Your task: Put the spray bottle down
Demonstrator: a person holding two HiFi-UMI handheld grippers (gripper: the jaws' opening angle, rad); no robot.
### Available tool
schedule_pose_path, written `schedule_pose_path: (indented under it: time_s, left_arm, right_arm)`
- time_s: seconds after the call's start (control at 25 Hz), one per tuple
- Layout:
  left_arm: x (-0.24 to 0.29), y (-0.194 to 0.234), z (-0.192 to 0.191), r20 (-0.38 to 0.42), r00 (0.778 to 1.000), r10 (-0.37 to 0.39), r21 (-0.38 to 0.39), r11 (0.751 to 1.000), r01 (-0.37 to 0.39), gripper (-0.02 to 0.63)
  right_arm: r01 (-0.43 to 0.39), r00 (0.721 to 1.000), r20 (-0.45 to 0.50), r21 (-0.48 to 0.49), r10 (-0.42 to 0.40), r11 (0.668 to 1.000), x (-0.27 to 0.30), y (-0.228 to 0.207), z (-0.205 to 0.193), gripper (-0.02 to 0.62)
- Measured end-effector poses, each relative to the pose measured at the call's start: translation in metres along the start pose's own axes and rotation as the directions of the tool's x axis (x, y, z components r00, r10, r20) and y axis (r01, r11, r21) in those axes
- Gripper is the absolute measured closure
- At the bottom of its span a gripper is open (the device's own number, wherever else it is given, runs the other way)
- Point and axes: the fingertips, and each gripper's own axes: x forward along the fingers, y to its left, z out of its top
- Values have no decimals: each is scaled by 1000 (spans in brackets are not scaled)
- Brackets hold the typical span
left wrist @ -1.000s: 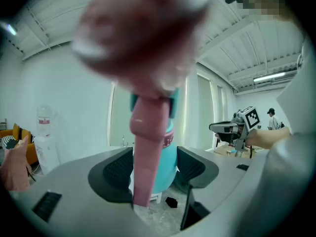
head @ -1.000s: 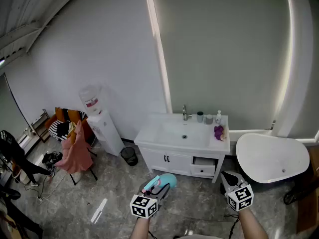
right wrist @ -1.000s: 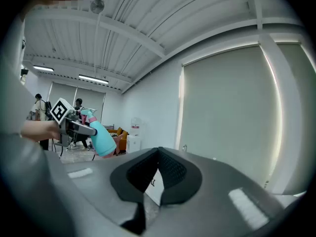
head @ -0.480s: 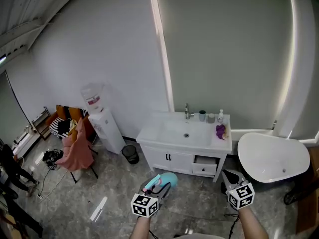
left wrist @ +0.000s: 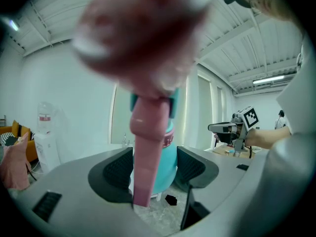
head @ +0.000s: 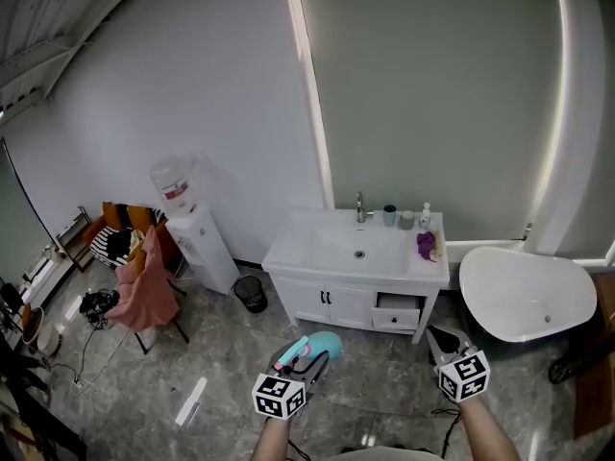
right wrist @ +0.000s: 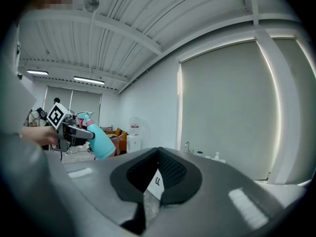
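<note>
Turquoise plastic spray bottle with pink trigger (head: 325, 344) is sitting clamped between left gripper (head: 307, 365) jaws, lower centre; contents indiscernible. Right gripper (head: 442, 342) is holding nothing, jaws touching.

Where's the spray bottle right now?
Head view, low centre: the spray bottle is clamped in the left gripper, in the air before the sink cabinet.

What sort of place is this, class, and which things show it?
Probably a bathroom mock-up in a large bare room: a white sink cabinet with a tap, a white bathtub beside it, and, oddly for a bathroom, a water cooler nearby.
</note>
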Motion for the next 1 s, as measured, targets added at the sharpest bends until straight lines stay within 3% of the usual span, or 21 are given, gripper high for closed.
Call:
schedule_pose_path:
  time_s: [0.56,1.0]
  left_arm:
    - [-15,42,-18,-17,999,-41,3,999,41,324]
    - [17,70,-17,-29,999,-38,3,999,38,324]
  right_arm:
    - [21,1000,-22,0,-21,1000,23,47,-16,584]
    - [14,999,-32,1,-14,1000,65,31,-19,584]
